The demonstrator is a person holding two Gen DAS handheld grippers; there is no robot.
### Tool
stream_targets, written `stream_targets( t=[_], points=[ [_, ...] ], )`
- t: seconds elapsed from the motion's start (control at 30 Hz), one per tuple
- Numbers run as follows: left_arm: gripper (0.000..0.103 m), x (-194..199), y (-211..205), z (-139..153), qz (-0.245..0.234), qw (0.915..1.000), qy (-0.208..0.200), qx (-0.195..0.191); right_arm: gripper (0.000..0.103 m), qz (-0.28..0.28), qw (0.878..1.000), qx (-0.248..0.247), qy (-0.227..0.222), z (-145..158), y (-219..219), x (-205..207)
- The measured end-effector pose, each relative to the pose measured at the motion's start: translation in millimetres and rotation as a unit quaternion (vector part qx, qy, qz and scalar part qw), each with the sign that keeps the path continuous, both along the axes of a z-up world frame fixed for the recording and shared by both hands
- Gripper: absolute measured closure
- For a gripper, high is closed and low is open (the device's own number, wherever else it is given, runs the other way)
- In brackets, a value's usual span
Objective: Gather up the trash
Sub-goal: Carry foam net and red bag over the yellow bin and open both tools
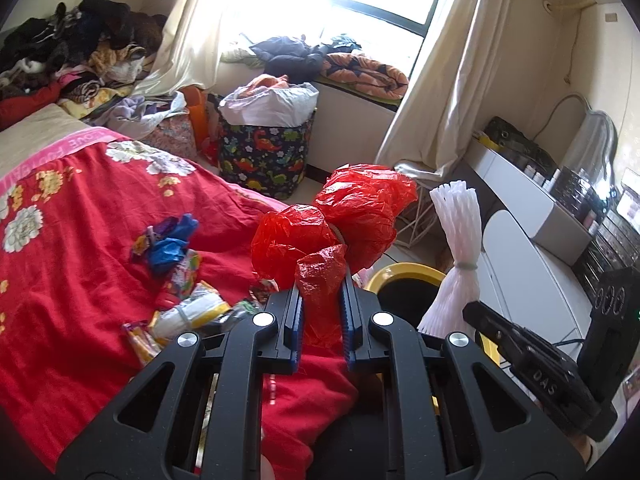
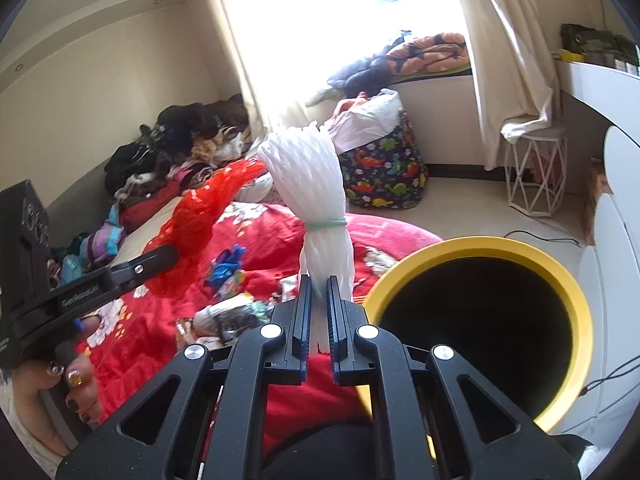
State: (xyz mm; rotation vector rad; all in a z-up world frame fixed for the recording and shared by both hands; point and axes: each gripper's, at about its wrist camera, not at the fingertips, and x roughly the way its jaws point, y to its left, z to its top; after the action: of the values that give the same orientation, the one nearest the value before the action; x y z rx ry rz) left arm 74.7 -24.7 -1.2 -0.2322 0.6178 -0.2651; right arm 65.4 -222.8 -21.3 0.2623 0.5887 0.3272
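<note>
My left gripper [image 1: 322, 280] is shut on a crumpled red plastic bag [image 1: 344, 216] and holds it above the edge of the red bed cover [image 1: 80, 240]. My right gripper [image 2: 318, 284] is shut on a bundle of white foam netting [image 2: 308, 184] tied with a green band, held upright beside the yellow-rimmed trash bin [image 2: 576, 300]. The bin's rim [image 1: 404, 270] shows just right of the red bag in the left wrist view, where the foam netting [image 1: 458, 220] also shows. Loose trash lies on the bed: a blue bag [image 1: 170, 240] and wrappers [image 1: 192, 312].
A dinosaur-print laundry basket [image 1: 264, 152] stands by the window. Clothes are piled [image 1: 72, 52] at the bed's far side. A white wire stool [image 2: 534, 176] stands by the curtain. A white desk with a mirror [image 1: 532, 200] is on the right. Cables lie on the floor.
</note>
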Motion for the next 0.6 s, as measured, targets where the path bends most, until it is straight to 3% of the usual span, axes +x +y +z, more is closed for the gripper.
stream_targets(
  t=[0.6],
  points=[
    [0.093, 0, -46, -4, -0.047, 0.9988, 0.004, 0.015, 0.095, -0.078, 0.997, 0.013, 0.01, -12, -56, 0]
  ],
)
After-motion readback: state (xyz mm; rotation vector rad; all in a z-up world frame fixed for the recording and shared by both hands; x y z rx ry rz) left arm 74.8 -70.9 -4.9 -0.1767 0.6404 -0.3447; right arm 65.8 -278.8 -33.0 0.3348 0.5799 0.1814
